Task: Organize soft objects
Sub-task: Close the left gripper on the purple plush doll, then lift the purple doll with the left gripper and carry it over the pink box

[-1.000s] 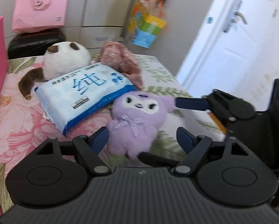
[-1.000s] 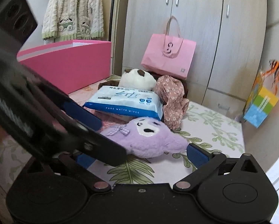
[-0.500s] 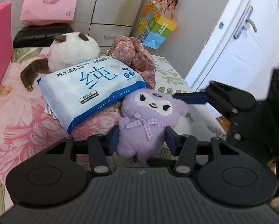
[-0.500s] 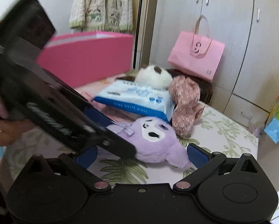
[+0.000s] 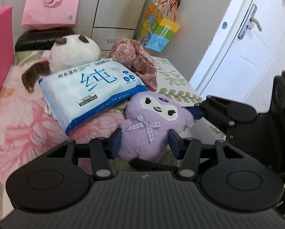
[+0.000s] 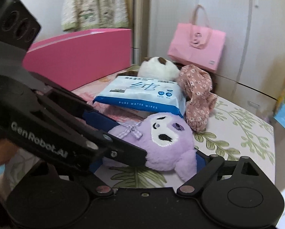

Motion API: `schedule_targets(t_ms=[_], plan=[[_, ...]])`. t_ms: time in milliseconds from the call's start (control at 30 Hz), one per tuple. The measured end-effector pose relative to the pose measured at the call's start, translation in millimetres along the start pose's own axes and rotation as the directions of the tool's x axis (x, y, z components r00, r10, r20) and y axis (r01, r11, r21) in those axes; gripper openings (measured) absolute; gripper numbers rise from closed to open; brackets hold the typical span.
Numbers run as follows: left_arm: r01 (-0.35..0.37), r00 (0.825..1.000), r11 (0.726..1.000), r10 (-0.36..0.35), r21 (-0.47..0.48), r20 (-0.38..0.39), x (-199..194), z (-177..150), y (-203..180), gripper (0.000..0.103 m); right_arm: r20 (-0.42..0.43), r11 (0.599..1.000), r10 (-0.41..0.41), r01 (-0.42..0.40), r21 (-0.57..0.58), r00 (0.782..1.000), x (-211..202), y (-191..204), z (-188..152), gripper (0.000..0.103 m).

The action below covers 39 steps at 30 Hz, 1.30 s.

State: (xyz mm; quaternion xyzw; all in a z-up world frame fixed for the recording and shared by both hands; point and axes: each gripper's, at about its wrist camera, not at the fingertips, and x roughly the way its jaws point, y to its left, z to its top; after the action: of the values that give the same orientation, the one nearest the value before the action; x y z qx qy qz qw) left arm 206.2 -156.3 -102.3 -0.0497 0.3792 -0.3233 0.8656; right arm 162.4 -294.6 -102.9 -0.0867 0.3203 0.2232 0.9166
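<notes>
A purple plush doll (image 5: pixel 152 126) with a checked bow lies on the floral bed. My left gripper (image 5: pixel 145 143) is closed on its lower body, pads pressing both sides. The doll also shows in the right wrist view (image 6: pixel 161 141), where my right gripper (image 6: pixel 148 160) stands open around its head; the left gripper's arm crosses in front and hides the right gripper's left finger. A blue wet-wipes pack (image 5: pixel 91 89), a white-and-brown panda plush (image 5: pixel 72 55) and a crumpled pink floral cloth (image 5: pixel 136 61) lie behind the doll.
A bright pink box (image 6: pixel 79 55) stands at the bed's left side. A pink paper bag (image 5: pixel 51 5) sits on a black case (image 5: pixel 41 38) against the wardrobe. A colourful bag (image 5: pixel 159 30) hangs on the wall. A white door (image 5: pixel 247 38) is at the right.
My left gripper has moved forward and closed onto the purple doll's body. My right gripper has come closer to the doll's head and stayed open.
</notes>
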Motion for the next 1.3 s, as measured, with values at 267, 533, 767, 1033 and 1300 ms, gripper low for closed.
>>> schedule_targets(t_ms=[267, 533, 767, 1033, 1300], plan=[[0.017, 0.999, 1.0, -0.016, 0.019, -0.039, -15, -11, -6, 0.05, 0.0, 0.993, -0.07, 0.069, 0.091, 0.998, -16, 20, -11, 0.092], [0.023, 0.996, 0.999, -0.019, 0.036, -0.092, -34, -22, -14, 0.05, -0.01, 0.984, -0.078, 0.078, 0.163, 0.997, -32, 39, -21, 0.092], [0.038, 0.995, 0.999, -0.034, 0.034, -0.097, -51, -30, -20, 0.05, -0.027, 0.978, -0.104, 0.107, 0.179, 0.994, -46, 53, -22, 0.092], [0.046, 0.994, 0.998, -0.042, 0.041, -0.1, -74, -38, -28, 0.051, -0.037, 0.972, -0.121, 0.126, 0.197, 0.992, -65, 73, -22, 0.092], [0.031, 0.993, 0.999, -0.025, 0.045, -0.116, -108, -49, -25, 0.05, -0.038, 0.978, -0.106, 0.112, 0.176, 0.994, -77, 103, -18, 0.092]])
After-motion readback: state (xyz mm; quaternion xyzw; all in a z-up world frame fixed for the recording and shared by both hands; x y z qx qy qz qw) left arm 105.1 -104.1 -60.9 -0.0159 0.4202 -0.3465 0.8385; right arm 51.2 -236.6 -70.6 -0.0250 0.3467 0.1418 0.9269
